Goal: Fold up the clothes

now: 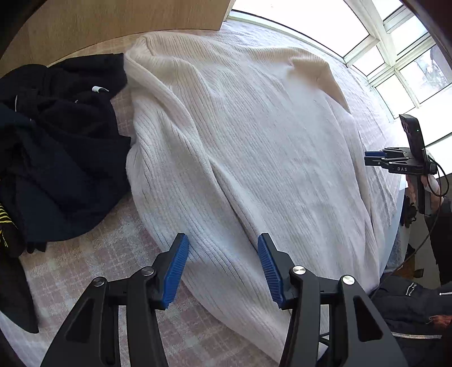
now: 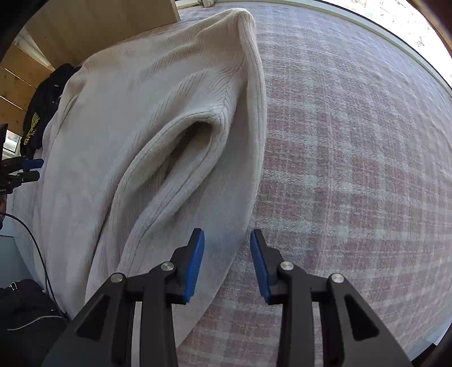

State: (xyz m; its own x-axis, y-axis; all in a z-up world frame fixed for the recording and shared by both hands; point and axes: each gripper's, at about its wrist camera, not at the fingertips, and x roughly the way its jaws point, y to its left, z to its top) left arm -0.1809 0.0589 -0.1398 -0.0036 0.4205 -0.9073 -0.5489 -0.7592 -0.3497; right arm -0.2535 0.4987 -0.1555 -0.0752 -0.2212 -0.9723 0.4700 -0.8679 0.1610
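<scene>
We see the cream ribbed sweater [image 1: 243, 146] spread flat on the bed [image 1: 93, 271], which has a pink plaid cover. In the left wrist view it fills the centre of the frame; its long axis runs from lower centre-right up to the upper left, w/ the top end near the wooden headboard [image 1: 113, 22]. A folded-over flap sits at upper right of that view.

Edges & room: on the left of the frame the sweater's side edge lies just beside a heap of dark clothes [image 1: 56, 146], touching it near the top. Bare bed cover shows at lower left. On the right the sweater runs close to the bed edge, w/ windows [image 1: 395, 56] beyond.

In the right wrist view the sweater [image 2: 135, 135] takes the left half, pointing up-frame, w/ a sleeve [image 2: 169, 175] lying diagonally on the body, its cuff opening facing up-right. The whole right half is bare plaid bed [image 2: 353, 169], so lots of room there.

Our left gripper [image 1: 223, 254] is spread wide, holding nothing, fingers over the sweater's lower part. Our right gripper [image 2: 227, 251] has a narrower gap, also holding nothing, straddling the sweater's right edge; whether either touches the cloth we can't tell.
</scene>
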